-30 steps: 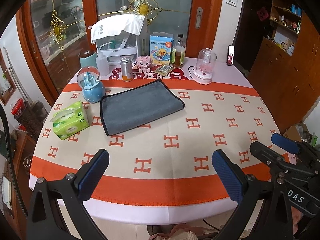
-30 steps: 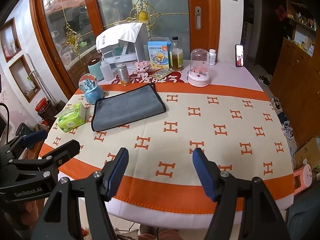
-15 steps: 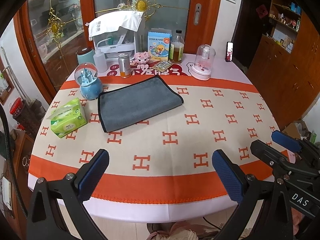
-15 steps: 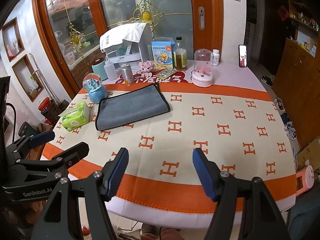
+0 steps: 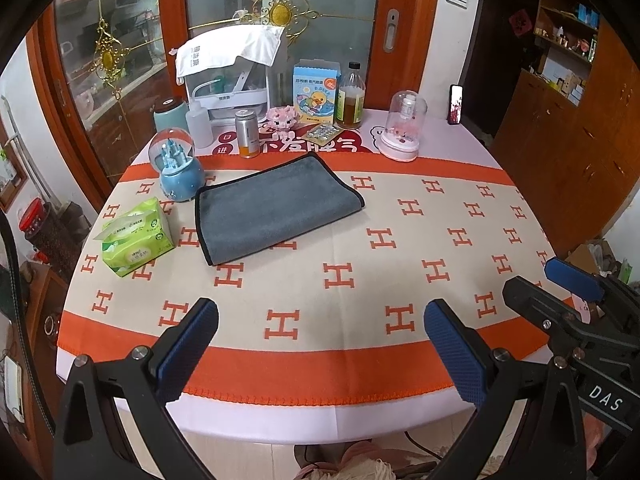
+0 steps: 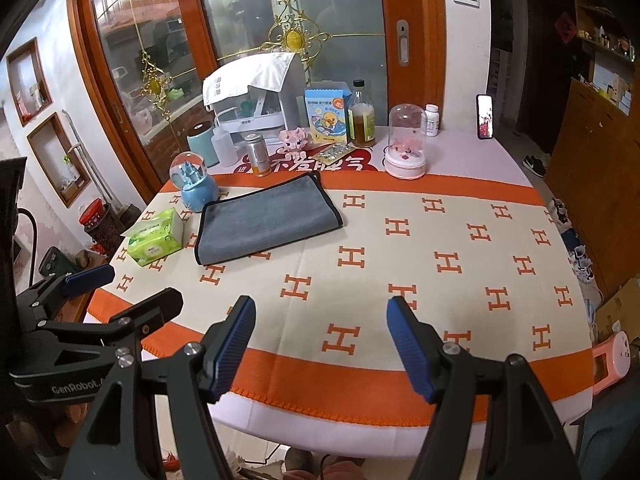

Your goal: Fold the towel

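Fingers (image 5: 456, 354) of both grippers spread as before, towel (image 5: 276, 206) a touch lower in view.

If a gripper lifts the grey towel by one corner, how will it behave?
The grey towel lies flat in soft layers, so it will probably droop and unfold. It looks light, plush and easy to pinch. Dragged leftward, it might nudge the snow globe beside it.

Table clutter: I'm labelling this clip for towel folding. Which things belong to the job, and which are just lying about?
Belongs to the job:
grey towel
left gripper, jaws open
right gripper, jaws open

Just lying about:
tissue pack
snow globe
can
glass dome
bottle
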A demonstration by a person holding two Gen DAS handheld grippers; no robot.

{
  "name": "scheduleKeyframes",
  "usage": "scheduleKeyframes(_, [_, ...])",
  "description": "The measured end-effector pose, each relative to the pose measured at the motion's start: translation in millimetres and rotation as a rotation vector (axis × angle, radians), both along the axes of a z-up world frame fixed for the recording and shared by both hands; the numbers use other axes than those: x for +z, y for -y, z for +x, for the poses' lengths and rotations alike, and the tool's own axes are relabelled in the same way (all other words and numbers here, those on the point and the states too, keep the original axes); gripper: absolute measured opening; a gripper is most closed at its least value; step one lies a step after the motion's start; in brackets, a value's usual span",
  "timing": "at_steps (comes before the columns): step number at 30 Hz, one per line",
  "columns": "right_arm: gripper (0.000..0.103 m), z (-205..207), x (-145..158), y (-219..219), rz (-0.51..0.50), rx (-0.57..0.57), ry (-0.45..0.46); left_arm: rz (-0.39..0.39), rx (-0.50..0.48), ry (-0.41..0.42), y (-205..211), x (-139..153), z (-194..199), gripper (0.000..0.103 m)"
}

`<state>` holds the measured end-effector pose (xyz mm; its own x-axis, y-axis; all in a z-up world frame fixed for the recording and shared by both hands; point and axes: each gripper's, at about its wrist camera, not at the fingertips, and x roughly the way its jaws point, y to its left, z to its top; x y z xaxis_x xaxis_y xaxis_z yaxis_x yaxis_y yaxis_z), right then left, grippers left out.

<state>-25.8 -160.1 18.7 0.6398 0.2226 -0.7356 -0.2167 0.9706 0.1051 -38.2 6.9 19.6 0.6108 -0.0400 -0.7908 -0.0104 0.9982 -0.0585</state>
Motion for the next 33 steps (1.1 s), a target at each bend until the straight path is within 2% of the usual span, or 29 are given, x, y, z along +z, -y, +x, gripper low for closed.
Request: scheduleKeyframes(33, [0.069,-10,1,1,0.022,0.015,-0.02,-0.005,0.019,-0.014,-1,1,-19,0.102])
